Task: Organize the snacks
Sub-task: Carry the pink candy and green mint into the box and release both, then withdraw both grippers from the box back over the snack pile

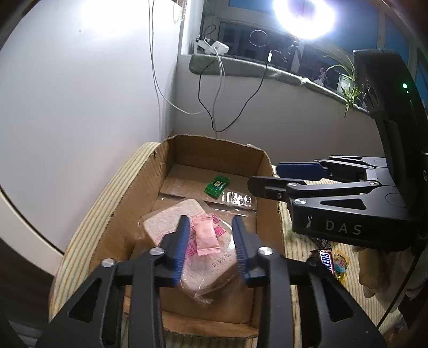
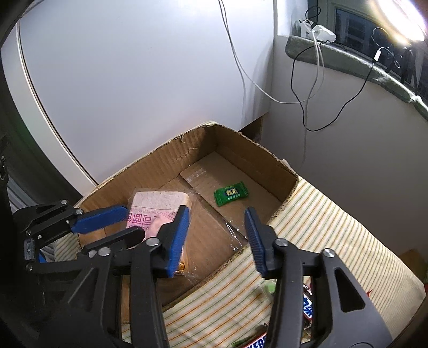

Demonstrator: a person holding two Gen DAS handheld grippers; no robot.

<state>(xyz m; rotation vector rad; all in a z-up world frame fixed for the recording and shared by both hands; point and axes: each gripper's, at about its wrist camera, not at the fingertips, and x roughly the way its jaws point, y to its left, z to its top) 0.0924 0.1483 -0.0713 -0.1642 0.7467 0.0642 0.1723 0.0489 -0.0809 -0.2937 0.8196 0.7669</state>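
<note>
An open cardboard box (image 1: 214, 150) (image 2: 160, 166) stands on a striped cloth (image 1: 88, 227) (image 2: 321, 227). Inside lie a bagged slice of bread (image 1: 165, 222) (image 2: 157, 199) and a green candy packet (image 1: 217, 184) (image 2: 231, 193). A small pink packet (image 1: 206, 237) rests on the bread, between the pads of my left gripper (image 1: 211, 235) (image 2: 133, 222), which is open and not touching it. My right gripper (image 2: 216, 227) (image 1: 267, 178) hovers open over the box's right edge with nothing between its fingers. Snickers bars (image 1: 325, 261) (image 2: 307, 307) lie on the cloth outside the box.
A white wall stands just behind and left of the box. Cables (image 1: 214, 107) (image 2: 305, 101) hang from the windowsill (image 1: 240, 67) above the far corner. More wrapped sweets (image 1: 341, 265) lie on the cloth to the right. A bright lamp (image 1: 305, 16) glares above.
</note>
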